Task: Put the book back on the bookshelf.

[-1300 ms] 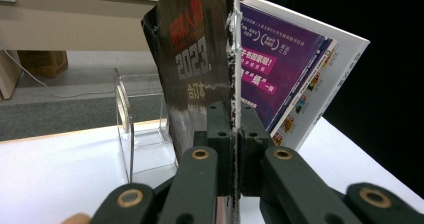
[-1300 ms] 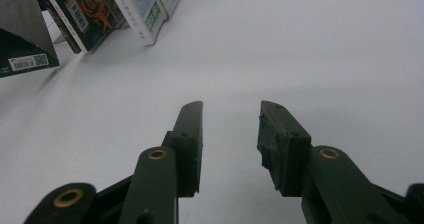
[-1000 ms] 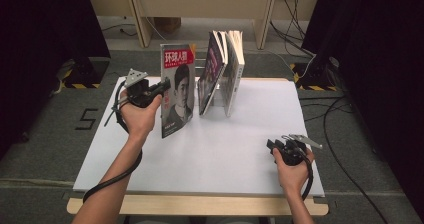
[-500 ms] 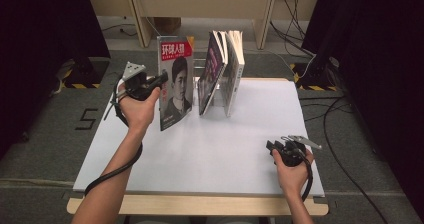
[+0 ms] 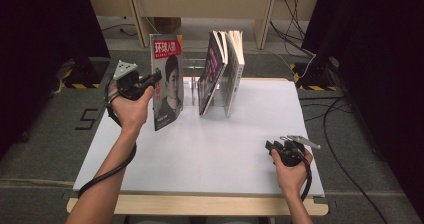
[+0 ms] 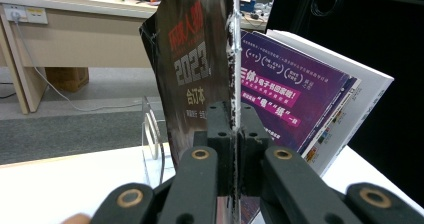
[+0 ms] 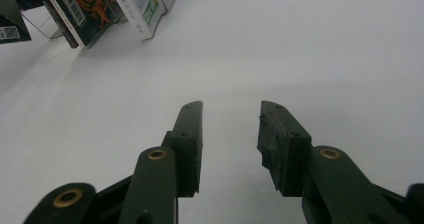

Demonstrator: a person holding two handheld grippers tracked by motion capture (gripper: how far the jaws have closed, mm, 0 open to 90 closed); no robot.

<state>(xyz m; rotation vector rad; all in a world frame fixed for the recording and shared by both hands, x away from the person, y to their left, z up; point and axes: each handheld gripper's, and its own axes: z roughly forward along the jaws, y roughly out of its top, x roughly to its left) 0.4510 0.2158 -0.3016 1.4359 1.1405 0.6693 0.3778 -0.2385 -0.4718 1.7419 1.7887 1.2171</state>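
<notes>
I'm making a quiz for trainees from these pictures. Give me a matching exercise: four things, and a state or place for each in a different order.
Things:
1. left gripper
2. right gripper
3. magazine
4. leaning books

States:
A. propped in the clear stand
B. jaws open, nothing between them
C. held upright by its edge
D. jaws clamped shut

Pairs: 1-D, 2-B, 3-C, 4-A

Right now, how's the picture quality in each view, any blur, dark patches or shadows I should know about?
High view: the white table is evenly lit, both sides beyond it fall nearly black. Left gripper view: the left gripper and the magazine edge it clamps are soft, the purple book behind sharper. Right gripper view: the right gripper is crisp; its open jaws cast soft shadows on the table.
</notes>
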